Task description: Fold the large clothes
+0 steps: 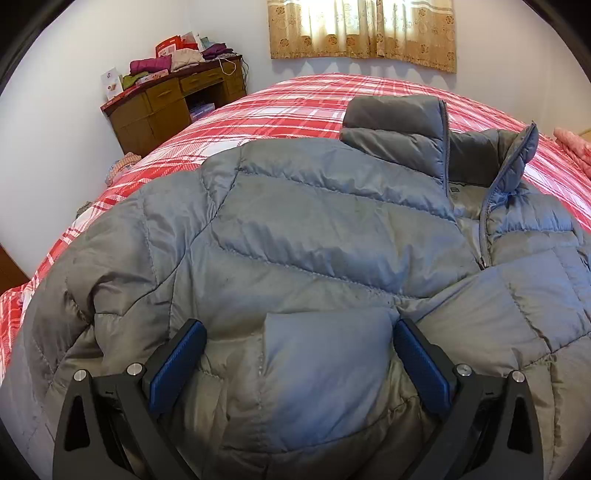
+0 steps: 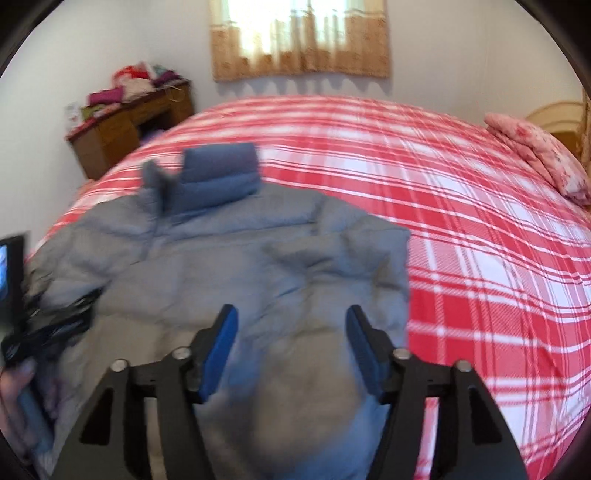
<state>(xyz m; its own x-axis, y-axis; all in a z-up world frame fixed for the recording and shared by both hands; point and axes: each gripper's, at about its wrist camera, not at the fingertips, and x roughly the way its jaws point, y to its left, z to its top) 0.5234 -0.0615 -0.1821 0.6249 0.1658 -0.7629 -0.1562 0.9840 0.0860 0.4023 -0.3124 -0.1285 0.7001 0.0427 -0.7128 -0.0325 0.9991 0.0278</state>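
Left wrist view — grey quilted puffer jacket (image 1: 303,229) spread on red-and-white plaid bedspread (image 1: 280,107), left gripper (image 1: 299,328) jaws wide apart over a puffed fold, pads not visibly pressing; right wrist view, blurred — right gripper (image 2: 291,314) jaws apart above the jacket (image 2: 236,258), nothing clamped.

Both wrist cams angled down, v. close over grey jacket (image 1: 314,229) on bed (image 1: 288,107), facing far edge + curtained window (image 1: 362,29). Shared: jacket, bed, corner desk (image 2: 122,129).
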